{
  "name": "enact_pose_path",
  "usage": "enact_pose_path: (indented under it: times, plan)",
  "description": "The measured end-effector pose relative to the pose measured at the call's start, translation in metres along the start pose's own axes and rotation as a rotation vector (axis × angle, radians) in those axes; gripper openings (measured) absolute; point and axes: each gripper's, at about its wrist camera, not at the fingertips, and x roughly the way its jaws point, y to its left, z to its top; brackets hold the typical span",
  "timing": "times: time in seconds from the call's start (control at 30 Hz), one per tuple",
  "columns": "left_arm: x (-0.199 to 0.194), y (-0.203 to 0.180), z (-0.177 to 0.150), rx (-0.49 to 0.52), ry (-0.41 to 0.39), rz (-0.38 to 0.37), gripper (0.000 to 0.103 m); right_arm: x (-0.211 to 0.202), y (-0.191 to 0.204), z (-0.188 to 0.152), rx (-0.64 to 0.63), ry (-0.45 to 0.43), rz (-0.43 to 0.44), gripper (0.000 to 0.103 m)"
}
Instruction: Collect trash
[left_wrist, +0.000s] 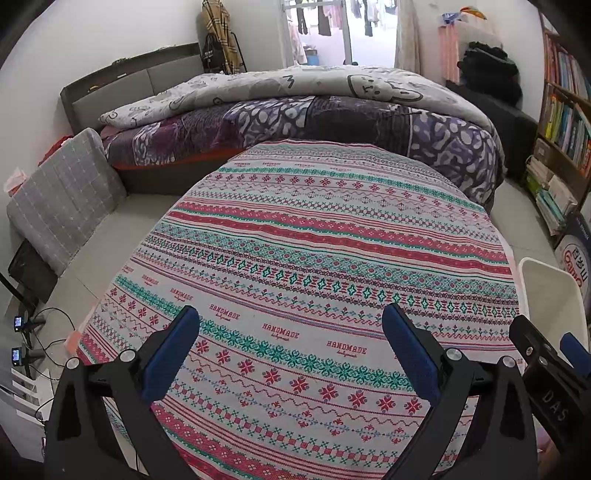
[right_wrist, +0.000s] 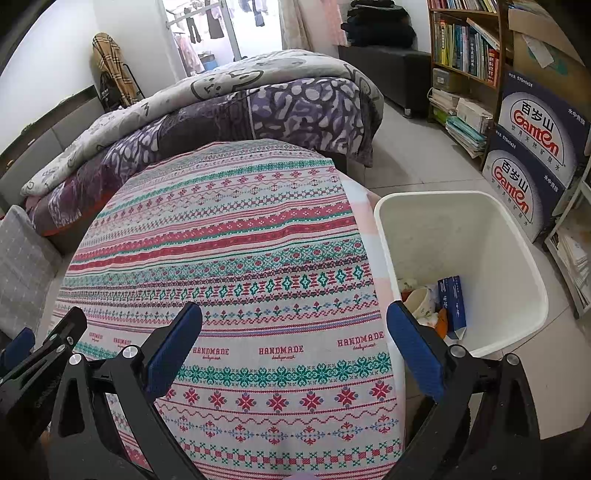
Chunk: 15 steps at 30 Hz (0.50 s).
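Observation:
A white trash bin stands on the floor at the table's right edge; its corner shows in the left wrist view. Inside lie a blue carton, a paper cup and orange scraps. My left gripper is open and empty over the patterned tablecloth. My right gripper is open and empty over the table's right part, its right finger beside the bin. Each gripper shows at the edge of the other's view.
A bed with a purple quilt lies behind the table. A bookshelf and stacked water cartons stand at the right. A grey cushion and cables are on the left floor.

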Motion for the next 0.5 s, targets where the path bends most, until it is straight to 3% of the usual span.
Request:
enact_pose_path:
  times: [0.2, 0.5]
  plan:
    - [-0.0077, -0.0048, -0.0008, 0.026, -0.040, -0.010, 0.091, 0.0018, 0.0008, -0.0003, 0.003, 0.008, 0.003, 0.096]
    - [-0.0063, -0.0032, -0.0007, 0.024, -0.035, -0.015, 0.090, 0.0016, 0.0005, -0.0002, 0.003, 0.005, 0.000, 0.096]
